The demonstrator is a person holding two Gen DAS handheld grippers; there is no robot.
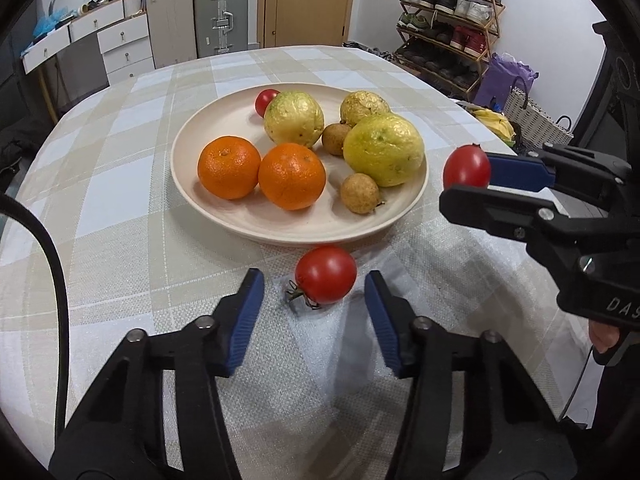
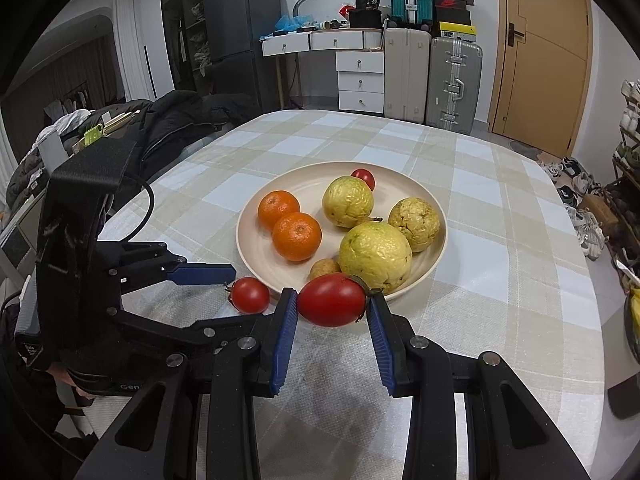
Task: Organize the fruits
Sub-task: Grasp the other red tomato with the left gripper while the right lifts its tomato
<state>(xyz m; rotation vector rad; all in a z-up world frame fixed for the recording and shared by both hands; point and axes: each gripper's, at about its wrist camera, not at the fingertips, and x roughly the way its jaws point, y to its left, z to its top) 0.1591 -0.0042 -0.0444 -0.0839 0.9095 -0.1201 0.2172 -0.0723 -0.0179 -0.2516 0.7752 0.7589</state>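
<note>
From where I stand, the cream plate (image 1: 224,216) sits mid-counter (image 1: 100,200) on the checked cloth, already carrying two oranges (image 1: 229,167), three knobbly yellow-green guavas (image 1: 383,150), a couple of small brown fruits (image 1: 359,193) and a small red tomato at its far rim (image 1: 266,101). The right gripper (image 2: 332,300) has its fingers clamped on an oval red tomato (image 2: 331,299), one pad on each end, holding it just off the plate's near rim. The left gripper (image 1: 314,284) is lower, its fingers set either side of a second, rounder tomato (image 1: 326,274) that lies on the cloth just in front of the plate; there is a visible gap at each pad, so the fingers are narrow but not yet pressing on it. This tomato looks light, smooth and a little slippery, with thin skin that would bruise or split under a hard squeeze, and it will roll if nudged from one side only. I would say the best hold is across its widest part, both pads meeting it together, keeping clear of the dried green stem (image 1: 298,294) sticking out on the left fingers' side. A gentle closing should do; the ribbed blue pads ought to give enough grip without crushing.
</note>
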